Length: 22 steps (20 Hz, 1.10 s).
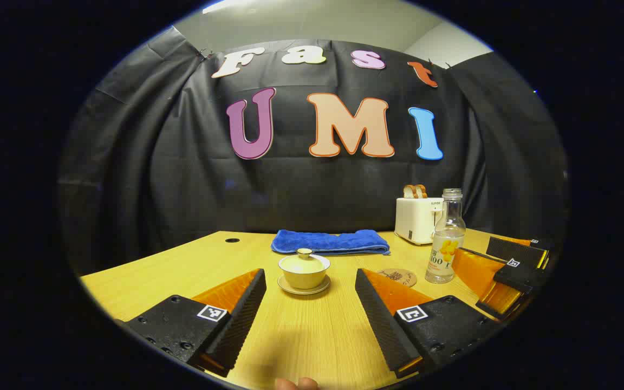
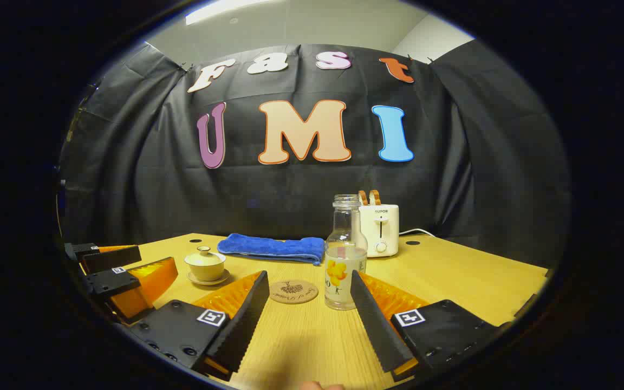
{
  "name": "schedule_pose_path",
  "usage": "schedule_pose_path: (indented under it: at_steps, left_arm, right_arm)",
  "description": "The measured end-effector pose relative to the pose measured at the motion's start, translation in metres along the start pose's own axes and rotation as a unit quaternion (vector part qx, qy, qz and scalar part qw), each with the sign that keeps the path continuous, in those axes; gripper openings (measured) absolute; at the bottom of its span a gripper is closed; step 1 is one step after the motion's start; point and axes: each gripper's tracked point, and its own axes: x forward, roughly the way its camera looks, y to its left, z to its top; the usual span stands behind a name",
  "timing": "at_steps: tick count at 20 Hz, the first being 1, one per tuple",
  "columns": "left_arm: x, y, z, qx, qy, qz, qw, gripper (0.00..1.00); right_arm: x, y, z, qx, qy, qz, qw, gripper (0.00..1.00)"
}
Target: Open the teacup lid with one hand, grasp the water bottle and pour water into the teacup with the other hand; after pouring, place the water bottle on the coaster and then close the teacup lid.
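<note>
The table is carrying a blue towel at twelve o'clock. The left gripper is gaping wide, empty, facing the lidded teacup. The right gripper is spreading wide, empty, with the water bottle at one o'clock and the coaster at twelve.

We're looking at a staged recording booth here, not anybody's real kitchen. Black cloth hangs in folds across the far side and wraps round to the left and right, clipped up at the top, and above it we can see a plain pale wall and ceiling with a strip light. The light wood table has round cable holes like an office desk. On it we get kitchen props: a white toaster with bread in it at the far right, with a cord trailing off beside it, and a folded blue towel at the far edge.
</note>
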Motion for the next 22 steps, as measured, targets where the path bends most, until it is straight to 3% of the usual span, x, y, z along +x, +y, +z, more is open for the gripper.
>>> schedule_pose_path:
  at_steps: [3,22]
  left_arm:
    - [-0.0042,-0.0102,0.0005,0.0,-0.003,-0.016,1.0,0.97]
    - [-0.0039,-0.0084,0.0004,0.0,-0.001,-0.013,1.0,0.96]
  right_arm:
    - [-0.0036,0.0035,0.0004,0.0,0.0,0.007,1.0,0.94]
    - [-0.0033,0.001,0.0002,-0.001,0.002,0.007,1.0,0.94]
